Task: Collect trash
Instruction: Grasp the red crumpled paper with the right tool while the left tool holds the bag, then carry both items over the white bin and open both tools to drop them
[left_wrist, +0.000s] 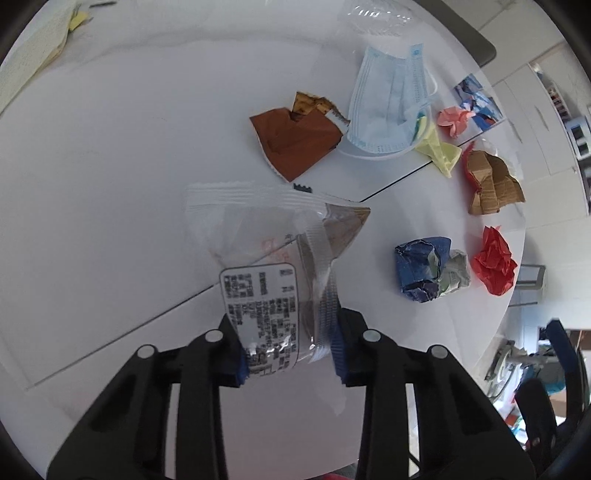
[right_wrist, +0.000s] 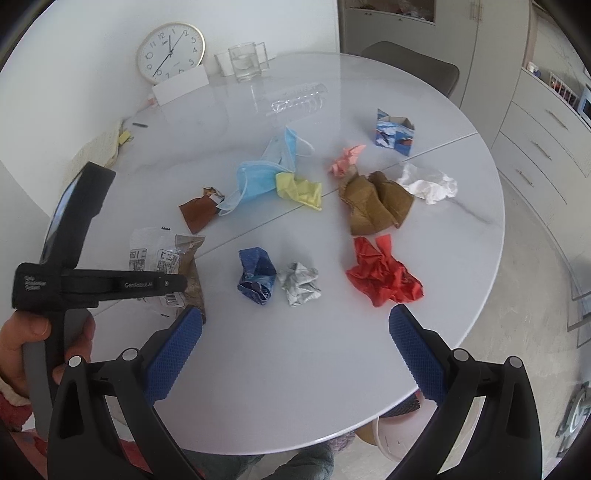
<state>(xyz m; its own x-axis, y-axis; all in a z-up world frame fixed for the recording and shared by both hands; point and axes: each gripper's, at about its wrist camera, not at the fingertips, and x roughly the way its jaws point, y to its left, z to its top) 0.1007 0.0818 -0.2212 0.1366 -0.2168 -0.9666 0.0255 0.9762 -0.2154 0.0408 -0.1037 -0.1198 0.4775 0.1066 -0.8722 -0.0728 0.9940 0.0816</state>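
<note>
My left gripper (left_wrist: 290, 347) is shut on a clear plastic wrapper (left_wrist: 273, 254) with a printed label, held just above the white round table (left_wrist: 110, 147); the wrapper also shows in the right wrist view (right_wrist: 166, 258) under the left gripper (right_wrist: 162, 284). My right gripper (right_wrist: 295, 325) is open and empty over the table's near edge. Ahead of it lie a blue paper ball (right_wrist: 256, 275), a grey paper ball (right_wrist: 301, 282) and red crumpled paper (right_wrist: 384, 277). Farther off lie a brown wrapper (right_wrist: 197, 212), a blue face mask (right_wrist: 258, 173), yellow paper (right_wrist: 301, 188), pink paper (right_wrist: 345, 160), brown cardboard (right_wrist: 376, 203) and white tissue (right_wrist: 428, 182).
A blue printed carton (right_wrist: 393, 133) stands at the far right of the table. A clear plastic bottle (right_wrist: 295, 99) lies at the back, with a glass mug (right_wrist: 245, 61) and a wall clock (right_wrist: 170, 50) behind it. Drawers (right_wrist: 543, 147) stand right.
</note>
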